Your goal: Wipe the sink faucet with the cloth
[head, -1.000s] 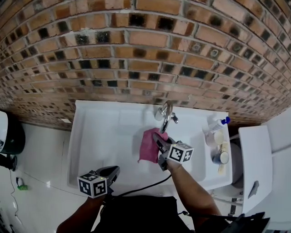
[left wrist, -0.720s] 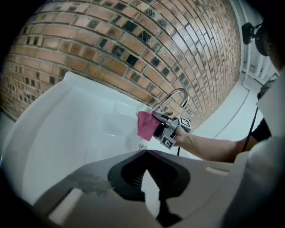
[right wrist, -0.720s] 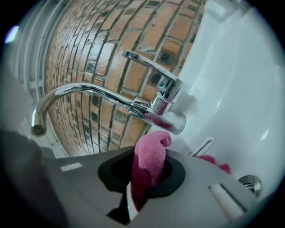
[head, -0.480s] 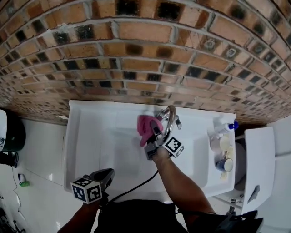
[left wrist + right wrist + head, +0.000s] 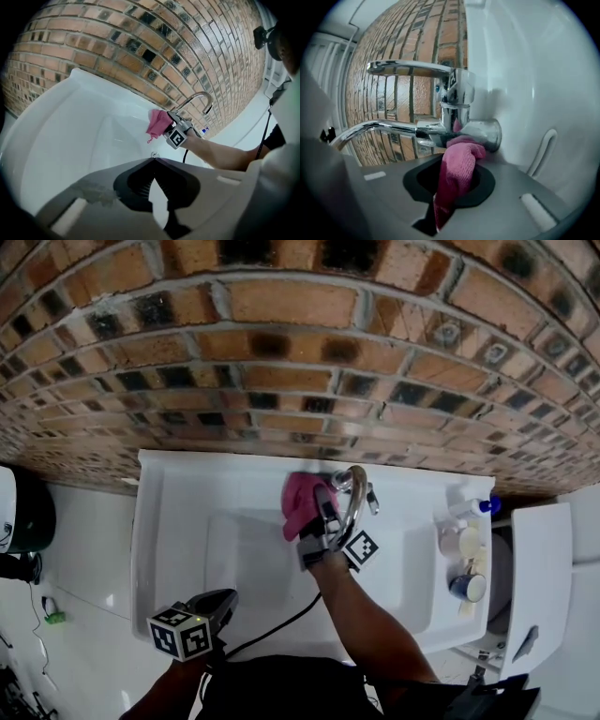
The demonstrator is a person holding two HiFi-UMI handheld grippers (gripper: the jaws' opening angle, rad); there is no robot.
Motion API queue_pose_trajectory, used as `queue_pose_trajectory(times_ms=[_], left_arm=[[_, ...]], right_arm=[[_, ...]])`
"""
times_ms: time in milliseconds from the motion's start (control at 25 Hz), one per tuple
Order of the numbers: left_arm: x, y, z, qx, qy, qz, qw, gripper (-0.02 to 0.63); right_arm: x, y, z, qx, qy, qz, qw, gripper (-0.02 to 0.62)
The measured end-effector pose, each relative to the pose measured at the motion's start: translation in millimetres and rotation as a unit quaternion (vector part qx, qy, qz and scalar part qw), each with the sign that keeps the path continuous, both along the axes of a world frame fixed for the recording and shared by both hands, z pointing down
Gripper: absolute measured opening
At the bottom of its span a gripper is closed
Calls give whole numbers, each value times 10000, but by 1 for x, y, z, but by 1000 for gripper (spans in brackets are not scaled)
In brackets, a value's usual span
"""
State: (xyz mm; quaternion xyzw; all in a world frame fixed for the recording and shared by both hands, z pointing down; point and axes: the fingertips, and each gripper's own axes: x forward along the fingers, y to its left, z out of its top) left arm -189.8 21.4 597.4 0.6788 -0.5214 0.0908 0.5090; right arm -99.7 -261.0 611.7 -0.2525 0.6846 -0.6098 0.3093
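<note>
As cloth touches faucet, right gripper clamped

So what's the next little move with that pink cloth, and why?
Probably slide the pink cloth up the faucet body toward the handle. The right gripper is clamped on the cloth, whose bunched end presses only against the chrome base, while the upper body and the spout stand bare of it.
</note>
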Motion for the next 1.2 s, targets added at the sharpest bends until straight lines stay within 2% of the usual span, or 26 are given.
queue_pose_trajectory(times_ms=[280, 640, 920, 1200], left_arm=[[1, -4, 1, -29, -45, 74, 10000, 4], [7, -1, -6, 89, -98, 125, 9998, 5], [13, 6, -18, 294, -110, 174, 9994, 4], [33, 6, -40, 730, 2, 503, 9961, 5]], right_arm=[[-3, -2, -32, 310, -618, -4, 9976, 45], [4, 5, -62, 638, -780, -95, 9949, 44], [24, 19, -79, 840, -669, -87, 9942, 44], [60, 60, -98, 1109, 154, -284, 9933, 45]])
